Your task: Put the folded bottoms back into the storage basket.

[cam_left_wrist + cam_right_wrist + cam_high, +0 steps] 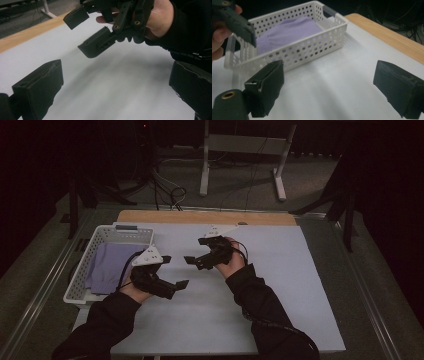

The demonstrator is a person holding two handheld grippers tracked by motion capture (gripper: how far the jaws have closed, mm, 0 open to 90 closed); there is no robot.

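Cloth (111,265) of a pale purple colour lay folded inside the white basket (82,270) at the left of the high view, filling most of its floor. In the right gripper view the same cloth (287,32) sat in the upper left of the frame, behind the basket's perforated wall (312,52). The basket stood on the left edge of the light sheet (280,285) that covered the table, with a strip of bare wood (200,216) showing along the far side of the sheet.

Neither tool touched the cloth or the basket. The left gripper (176,279) hovered just right of the basket, near the centre of the high view, with its jaws spread wide and nothing between them; in its own view the two black jaws stood far apart at the lower corners over bare sheet. The right gripper (195,253) hung a little higher in the high view, close beside the left one but apart from it, its jaws pointing left toward the basket. Its jaws were parted too and held nothing, as its own view showed them wide at the lower left and lower right. In the left gripper view the right gripper (83,31) appeared at the top, held by a hand (160,17) in a dark sleeve.
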